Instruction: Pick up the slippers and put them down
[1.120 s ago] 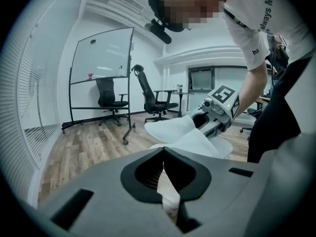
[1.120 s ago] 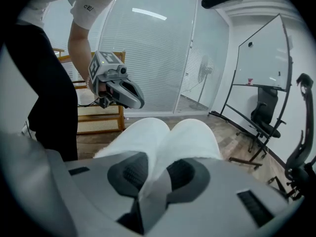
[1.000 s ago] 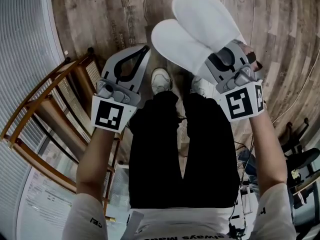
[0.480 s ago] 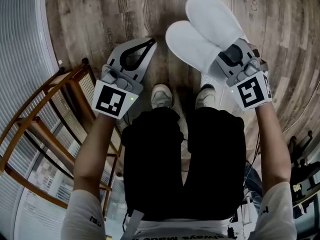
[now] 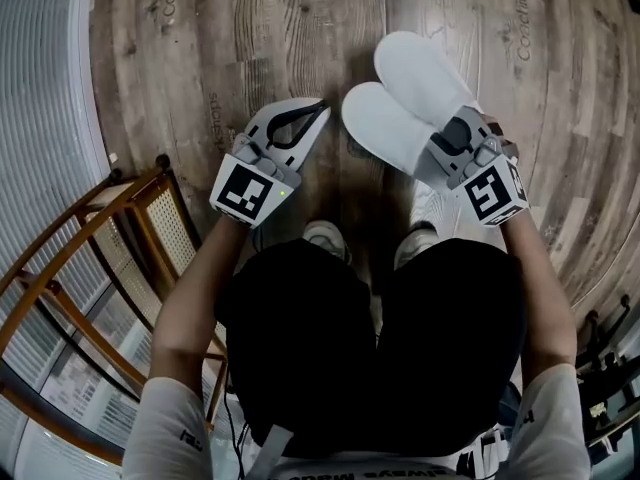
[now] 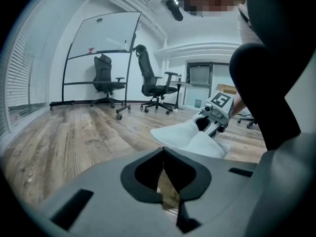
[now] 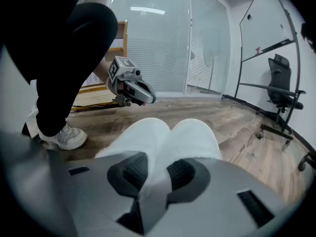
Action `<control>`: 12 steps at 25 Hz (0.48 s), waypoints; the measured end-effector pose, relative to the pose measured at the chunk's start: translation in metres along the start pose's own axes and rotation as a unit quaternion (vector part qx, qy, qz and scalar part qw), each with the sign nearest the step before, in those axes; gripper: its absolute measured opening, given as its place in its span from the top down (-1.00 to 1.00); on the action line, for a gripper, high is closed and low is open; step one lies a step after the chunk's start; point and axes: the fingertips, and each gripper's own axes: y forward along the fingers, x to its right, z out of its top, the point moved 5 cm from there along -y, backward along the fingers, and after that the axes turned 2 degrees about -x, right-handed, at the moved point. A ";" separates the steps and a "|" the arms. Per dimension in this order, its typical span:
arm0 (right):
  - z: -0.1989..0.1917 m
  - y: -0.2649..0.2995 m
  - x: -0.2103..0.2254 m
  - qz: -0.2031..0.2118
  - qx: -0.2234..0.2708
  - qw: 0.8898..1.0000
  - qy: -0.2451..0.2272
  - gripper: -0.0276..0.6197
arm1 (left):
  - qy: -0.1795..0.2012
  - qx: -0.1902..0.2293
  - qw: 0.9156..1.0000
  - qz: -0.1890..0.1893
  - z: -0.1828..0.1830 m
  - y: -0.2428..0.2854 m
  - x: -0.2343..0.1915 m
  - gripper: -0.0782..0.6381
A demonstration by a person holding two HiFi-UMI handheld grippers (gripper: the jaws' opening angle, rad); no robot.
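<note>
The right gripper (image 5: 452, 136) is clamped on a pair of white slippers (image 5: 420, 73), its dark ribbed pads (image 7: 133, 171) pinching the heel ends together so that the white fabric bunches up between them. The two slippers lie side by side, touching along their inner edges, with their rounded toes pointing away from the person over the wooden plank floor (image 5: 250, 28). In the left gripper view the slippers (image 6: 190, 139) hang low over the planks in front of the right gripper (image 6: 213, 121); whether the toes touch the floor cannot be told. The left gripper (image 5: 320, 108) is clenched on nothing: in its own view the jaw tips meet (image 6: 163, 152), and only bare floor shows through the gap behind them. It sits apart from the slippers, to their left in the head view, pointing forward and down, and shows in the right gripper view (image 7: 148, 97) as well. Between the two arms are the person's black trousers (image 5: 370, 338) and two white sneakers (image 5: 325, 236) planted on the floor. A wooden frame with a cane panel (image 5: 172, 226) stands at the person's left, beside window blinds (image 5: 40, 118). Farther across the room are two black office chairs (image 6: 154, 80) and a wheeled whiteboard (image 6: 101, 38).
</note>
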 end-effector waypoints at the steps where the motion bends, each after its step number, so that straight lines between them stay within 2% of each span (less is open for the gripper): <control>1: -0.007 0.007 -0.002 0.002 -0.002 1.000 0.000 0.65 | -0.001 -0.005 1.000 -0.002 -0.010 0.006 0.000 0.75; 7: -0.044 0.039 -0.014 0.012 -0.021 1.000 0.018 0.65 | -0.012 -0.023 0.999 -0.020 -0.050 0.037 0.011 0.75; 12: -0.057 0.056 -0.016 0.022 -0.028 0.999 0.026 0.65 | -0.019 -0.043 0.999 -0.028 -0.072 0.054 0.021 0.75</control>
